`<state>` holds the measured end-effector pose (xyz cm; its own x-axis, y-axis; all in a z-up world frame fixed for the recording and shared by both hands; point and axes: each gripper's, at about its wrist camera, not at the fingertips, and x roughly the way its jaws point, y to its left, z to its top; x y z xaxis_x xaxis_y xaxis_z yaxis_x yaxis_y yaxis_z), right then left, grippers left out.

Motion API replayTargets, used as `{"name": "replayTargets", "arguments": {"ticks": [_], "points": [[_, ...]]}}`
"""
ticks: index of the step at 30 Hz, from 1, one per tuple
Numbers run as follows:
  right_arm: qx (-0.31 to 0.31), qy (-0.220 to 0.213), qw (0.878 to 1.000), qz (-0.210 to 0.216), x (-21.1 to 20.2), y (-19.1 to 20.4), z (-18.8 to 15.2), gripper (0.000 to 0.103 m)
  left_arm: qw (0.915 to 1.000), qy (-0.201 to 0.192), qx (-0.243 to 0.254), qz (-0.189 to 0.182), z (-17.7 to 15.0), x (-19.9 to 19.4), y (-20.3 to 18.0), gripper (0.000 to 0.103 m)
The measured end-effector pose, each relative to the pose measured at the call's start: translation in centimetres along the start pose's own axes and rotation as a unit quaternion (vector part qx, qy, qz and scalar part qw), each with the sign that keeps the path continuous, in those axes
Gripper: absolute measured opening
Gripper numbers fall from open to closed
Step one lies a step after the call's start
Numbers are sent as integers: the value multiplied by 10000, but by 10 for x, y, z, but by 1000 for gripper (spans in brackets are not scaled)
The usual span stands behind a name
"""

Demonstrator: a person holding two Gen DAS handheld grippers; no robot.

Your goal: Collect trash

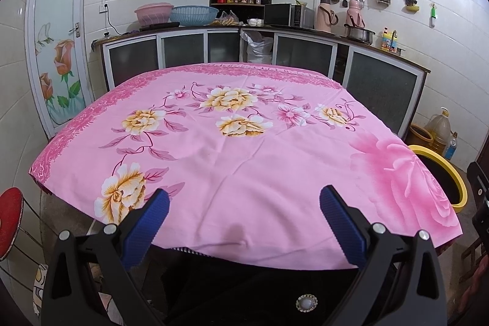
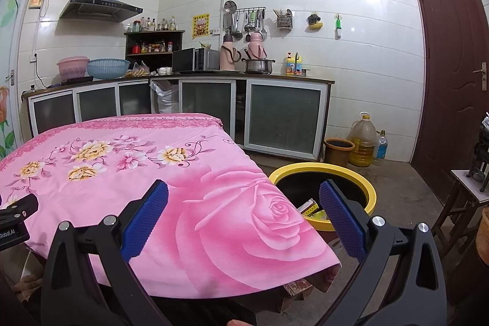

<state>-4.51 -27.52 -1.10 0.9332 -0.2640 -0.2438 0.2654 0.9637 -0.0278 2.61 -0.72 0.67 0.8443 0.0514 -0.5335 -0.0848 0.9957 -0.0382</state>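
Observation:
A table with a pink floral cloth (image 1: 244, 161) fills the left wrist view; I see no trash on it. My left gripper (image 1: 244, 203) is open and empty above the table's near edge. A yellow-rimmed bin (image 2: 371, 191) stands on the floor at the table's right side, with a yellow and white packet (image 2: 313, 210) inside. My right gripper (image 2: 244, 200) is open and empty, over the table's near right corner (image 2: 238, 219), its right finger in front of the bin. The bin's rim (image 1: 452, 170) also shows in the left wrist view.
A kitchen counter (image 2: 183, 77) with cabinets runs along the back walls. An oil jug (image 2: 363, 142), a bottle and a brown pot (image 2: 337, 150) stand on the floor by the wall. A brown door (image 2: 449, 66) is at right, a small side table (image 2: 467, 182) beside it.

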Motion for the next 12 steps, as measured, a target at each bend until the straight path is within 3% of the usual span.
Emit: {"name": "replayTargets", "arguments": {"ticks": [12], "points": [[-6, 3, 10000, 10, 0, -1, 0, 95, 10000, 54, -31, -78, 1, -1, 0, 95]]}}
